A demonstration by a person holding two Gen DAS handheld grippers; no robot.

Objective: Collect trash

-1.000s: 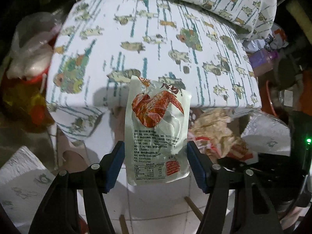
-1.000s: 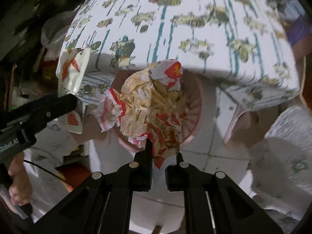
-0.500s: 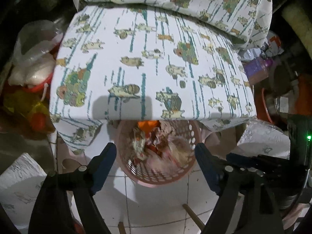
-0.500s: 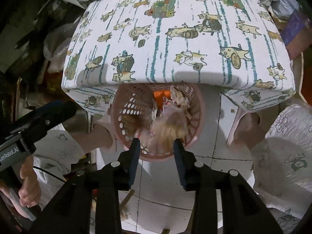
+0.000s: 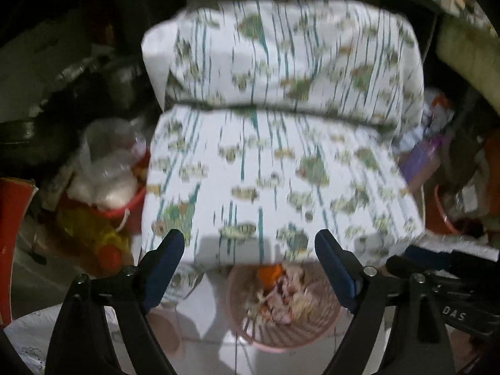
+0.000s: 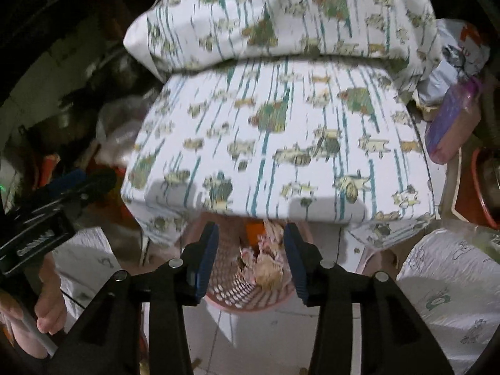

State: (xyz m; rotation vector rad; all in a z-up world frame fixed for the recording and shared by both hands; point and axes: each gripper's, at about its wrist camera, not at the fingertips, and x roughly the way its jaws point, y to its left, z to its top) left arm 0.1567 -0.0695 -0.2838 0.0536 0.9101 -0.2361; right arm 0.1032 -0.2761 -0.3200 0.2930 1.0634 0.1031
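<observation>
A pink perforated basket (image 5: 282, 339) (image 6: 247, 301) stands on the tiled floor, half under the front edge of a seat covered in printed cloth (image 5: 281, 181) (image 6: 281, 131). Crumpled wrappers (image 5: 281, 293) (image 6: 265, 270) lie inside it. My left gripper (image 5: 250, 240) hangs above the basket; its jaws are wide and still opening, with nothing between them. My right gripper (image 6: 251, 229) is also above the basket, jaws apart and opening, and it holds nothing. The left gripper (image 6: 62, 193) shows at the left of the right wrist view, with a hand (image 6: 47, 312) on its grip.
A red bucket with plastic bags (image 5: 125, 206) sits left of the seat. A purple container (image 5: 422, 162) (image 6: 453, 118) and a red tub (image 6: 481, 200) crowd the right. White printed fabric (image 6: 437, 297) lies at lower right. Both views are motion-blurred.
The left gripper let go of a chicken-wing snack packet and the right released crumpled paper wrappers; both now lie in the basket. Both grippers opened, rose and tilted upward.
</observation>
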